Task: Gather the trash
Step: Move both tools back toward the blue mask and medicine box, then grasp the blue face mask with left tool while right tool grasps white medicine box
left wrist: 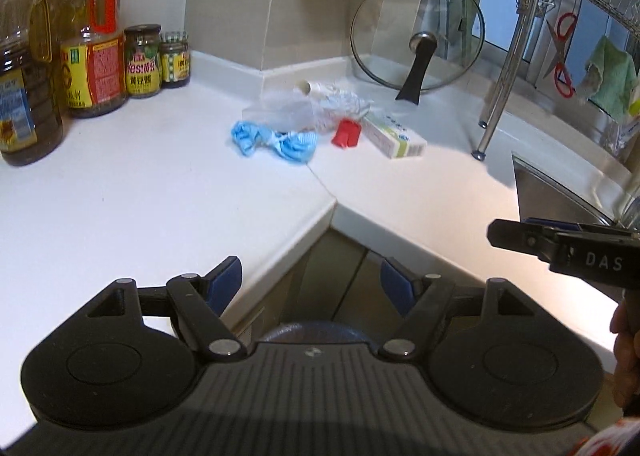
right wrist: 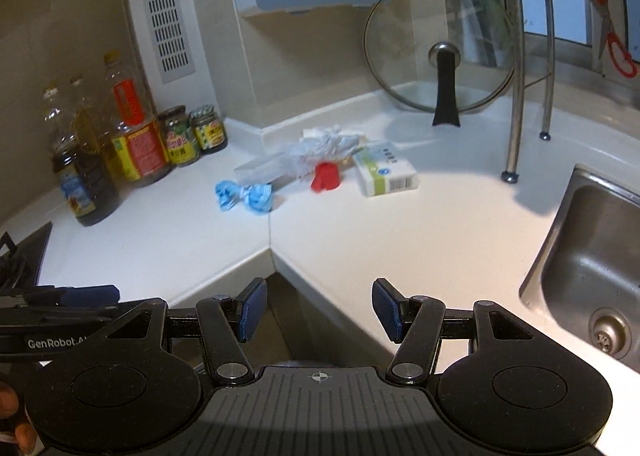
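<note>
Two grippers, both empty: left gripper (left wrist: 310, 282) has its fingers spread wide, right gripper (right wrist: 319, 310) has them parted somewhat less, nothing between either pair. Both sit over the front edge of the white tabletop (left wrist: 140, 191), well short of the trash.

Trash lies clustered in the back corner: blue crumpled mask (left wrist: 274, 141), red cap (left wrist: 347, 132), small white box (left wrist: 394, 135), clear plastic wrap (left wrist: 304, 105) with a paper roll (left wrist: 316, 87) behind it. All lie close together, some touching.

Judged step: approach for first pick. Suggest taking the nearest, most separate piece (mask or box) first, coming in low with fingers straddling it, so neighbours are not scattered. Avoid the glass lid (left wrist: 418, 31) leaning behind.

Containers: sink (right wrist: 592, 256) looks empty. Oil bottle (right wrist: 86, 183) part full; jars (right wrist: 192, 133) contents unclear. No bin visible.
</note>
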### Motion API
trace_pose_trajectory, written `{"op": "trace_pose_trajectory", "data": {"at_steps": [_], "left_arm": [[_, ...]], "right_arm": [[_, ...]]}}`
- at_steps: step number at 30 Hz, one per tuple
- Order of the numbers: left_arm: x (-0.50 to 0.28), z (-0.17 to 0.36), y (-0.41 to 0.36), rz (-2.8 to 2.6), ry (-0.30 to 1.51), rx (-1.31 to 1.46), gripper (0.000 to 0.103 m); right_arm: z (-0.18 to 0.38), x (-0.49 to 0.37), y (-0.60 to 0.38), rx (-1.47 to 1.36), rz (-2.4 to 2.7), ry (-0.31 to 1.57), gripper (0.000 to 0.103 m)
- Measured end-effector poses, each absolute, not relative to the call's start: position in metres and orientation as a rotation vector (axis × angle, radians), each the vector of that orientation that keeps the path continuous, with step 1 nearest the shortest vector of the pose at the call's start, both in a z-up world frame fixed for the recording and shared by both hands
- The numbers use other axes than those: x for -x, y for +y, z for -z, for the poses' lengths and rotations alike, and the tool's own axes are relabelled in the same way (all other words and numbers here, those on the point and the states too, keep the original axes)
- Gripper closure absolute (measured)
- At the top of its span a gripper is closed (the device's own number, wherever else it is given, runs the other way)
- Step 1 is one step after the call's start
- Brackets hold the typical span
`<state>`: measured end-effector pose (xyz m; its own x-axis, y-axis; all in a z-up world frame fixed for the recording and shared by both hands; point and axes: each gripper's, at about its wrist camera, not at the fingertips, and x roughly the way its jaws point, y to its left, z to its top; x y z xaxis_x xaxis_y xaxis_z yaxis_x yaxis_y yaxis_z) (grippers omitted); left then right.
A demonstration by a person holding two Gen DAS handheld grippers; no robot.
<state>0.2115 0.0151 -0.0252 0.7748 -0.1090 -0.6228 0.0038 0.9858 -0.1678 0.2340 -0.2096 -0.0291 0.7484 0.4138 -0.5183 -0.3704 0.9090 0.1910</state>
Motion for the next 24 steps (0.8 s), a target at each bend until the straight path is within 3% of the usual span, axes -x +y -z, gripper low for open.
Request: {"op": "trace_pose_trajectory", "data": {"at_steps": [10, 14, 24], "left_arm": [[-0.271, 0.024, 0.015, -0.020, 0.652, 0.208, 0.029], [-0.307, 0.029, 0.011, -0.063, 0.660, 0.217, 0.029], [-0.391, 0.058, 0.008, -0.182, 0.716, 0.264, 0.029]], "right_arm": [[0.030, -0.308, -0.220, -0.049, -0.448, 0.576, 0.040], [0.035, -0.355, -0.224, -0.020, -0.459, 0.578, 0.026], [0.053, -0.467, -0.219, 0.007, -0.516, 0.606, 0.022]]}}
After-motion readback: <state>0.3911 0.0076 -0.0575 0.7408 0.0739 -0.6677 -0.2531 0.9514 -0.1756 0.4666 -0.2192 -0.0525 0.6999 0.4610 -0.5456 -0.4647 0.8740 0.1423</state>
